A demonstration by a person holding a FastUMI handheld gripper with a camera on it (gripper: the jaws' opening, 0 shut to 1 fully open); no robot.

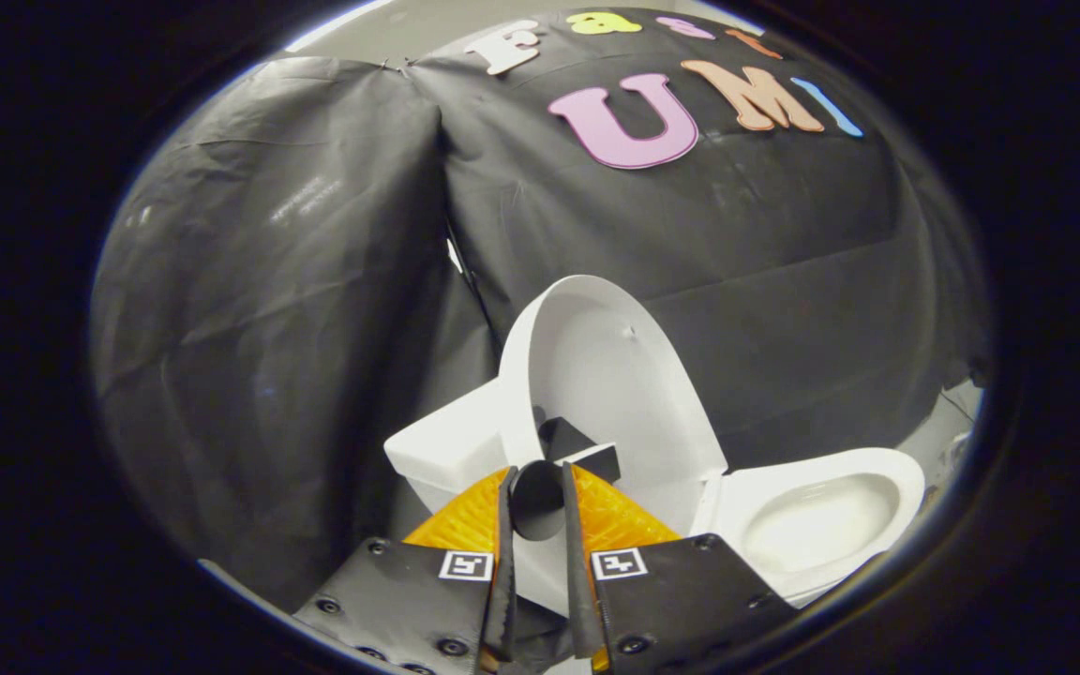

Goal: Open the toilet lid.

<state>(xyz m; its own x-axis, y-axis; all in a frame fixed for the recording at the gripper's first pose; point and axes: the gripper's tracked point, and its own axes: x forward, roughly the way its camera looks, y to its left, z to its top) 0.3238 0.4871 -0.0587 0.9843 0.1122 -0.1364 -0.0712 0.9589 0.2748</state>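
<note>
The white toilet lid (615, 375) stands raised, nearly upright, leaning back toward the tank (442, 445). A black handle (540, 511) is fixed to the lid's near edge, with a black block (587, 450) just beyond it. My gripper (538, 476) is shut on this handle, one finger pressing on each side of its round end. The open seat and bowl (821, 525) lie to the right of the fingers, with the bowl's inside exposed.
Black cloth walls close the booth behind and to the left of the toilet, meeting at a seam (465, 272) just behind the lid. A strip of pale floor (948, 427) shows beyond the bowl on the right.
</note>
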